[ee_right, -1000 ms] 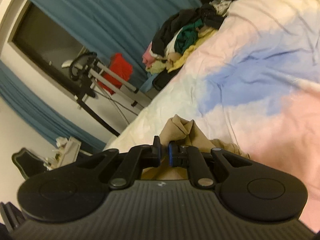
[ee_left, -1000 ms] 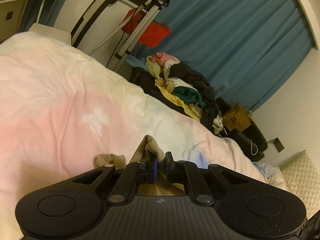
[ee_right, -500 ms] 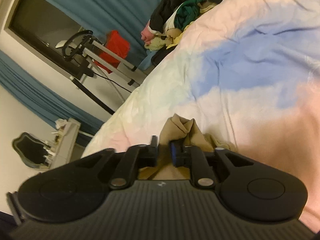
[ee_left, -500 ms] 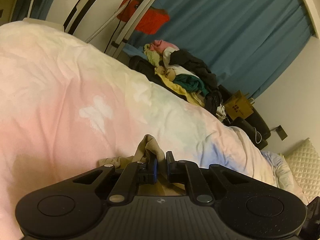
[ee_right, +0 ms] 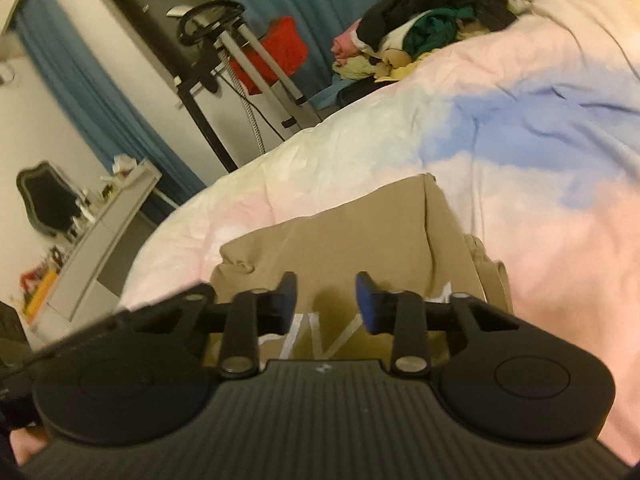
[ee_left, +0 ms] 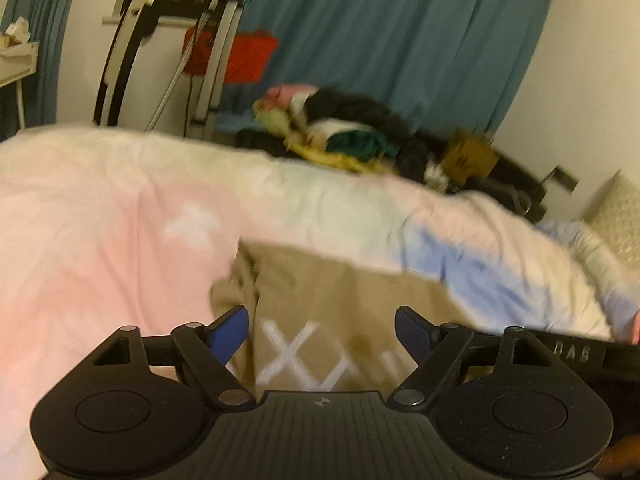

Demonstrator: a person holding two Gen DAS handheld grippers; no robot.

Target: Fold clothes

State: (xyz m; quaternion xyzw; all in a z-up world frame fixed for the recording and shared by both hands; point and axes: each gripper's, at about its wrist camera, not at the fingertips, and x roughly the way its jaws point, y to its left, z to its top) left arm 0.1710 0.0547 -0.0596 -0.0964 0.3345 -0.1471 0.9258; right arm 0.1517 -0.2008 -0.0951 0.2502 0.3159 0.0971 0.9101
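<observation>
Black ribbed gripper bodies, silver screws, blue-padded fingers (ee_left: 230, 330).

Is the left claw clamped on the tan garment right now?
No, the left claw is open, its blue pads spread apart above the tan garment.

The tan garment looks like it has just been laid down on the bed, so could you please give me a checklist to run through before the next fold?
1. Left gripper open, holding nothing: ok.
2. Right gripper open, clear of cloth: ok.
3. Tan garment lying flat on the pastel duvet: mostly ok; its left edge is bunched.
4. Far edge of garment straight: ok in the left wrist view.
5. Near hem and sleeves aligned: cannot tell, hidden behind the grippers.
6. Garment well apart from the clothes pile: ok.
</observation>
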